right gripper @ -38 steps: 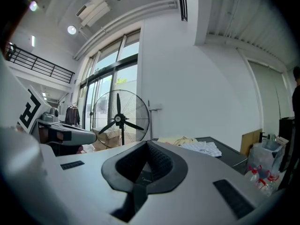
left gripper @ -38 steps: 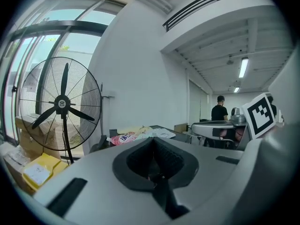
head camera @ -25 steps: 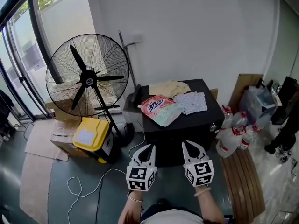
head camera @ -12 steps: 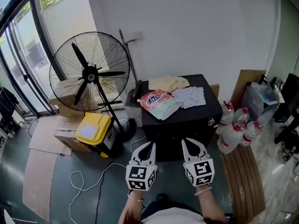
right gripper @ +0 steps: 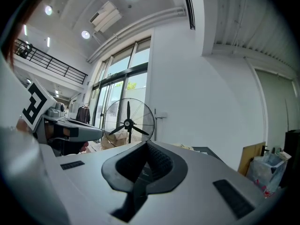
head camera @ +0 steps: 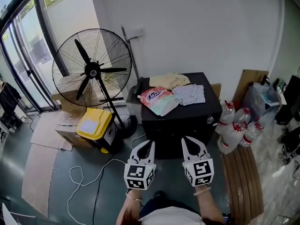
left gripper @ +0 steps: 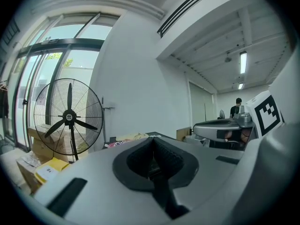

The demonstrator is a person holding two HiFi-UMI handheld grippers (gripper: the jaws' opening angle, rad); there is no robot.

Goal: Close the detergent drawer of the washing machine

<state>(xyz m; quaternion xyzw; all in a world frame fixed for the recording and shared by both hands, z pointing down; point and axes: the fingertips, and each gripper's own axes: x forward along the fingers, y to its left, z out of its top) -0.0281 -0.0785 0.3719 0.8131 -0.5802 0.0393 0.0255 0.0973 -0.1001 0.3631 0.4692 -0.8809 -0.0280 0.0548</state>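
**Both grippers shut and empty, machine well ahead, drawer not legible**

- Nearest: left gripper (head camera: 146, 146) and right gripper (head camera: 191, 144) are held side by side, level, in front of the body. In each gripper view the pads meet with nothing between them.
- Floor, left of the grippers: a loose white cable (head camera: 89, 182) lies in loops. Right: a slatted board (head camera: 243, 177).
- Ahead: the black washing machine (head camera: 183, 118), well apart from both grippers. Its front is dark and seen steeply from above. I cannot tell whether the drawer stands out or sits flush, nor where on the front it is.
- On top of it: a pouch (head camera: 157, 99) hangs slightly over the front-left edge, with folded clothes (head camera: 190, 94) beside it.
- Beside its right corner: bottles (head camera: 232, 130). Further left: a yellow box (head camera: 93, 125) and a fan (head camera: 93, 69).

Scene fits either a stand-off facing an open drawer or one facing a drawer already home.

Risks, as I judge them:
- A foot could catch the cable during any step near the machine.
- If the drawer is out, a push off-centre with a narrow closed tip could skew it, so it binds short of flush.
- A hard shove could jolt the top and drop the pouch.
- A wide right elbow could topple the bottles.
- With the front this dark, a half-shut drawer could pass for closed.
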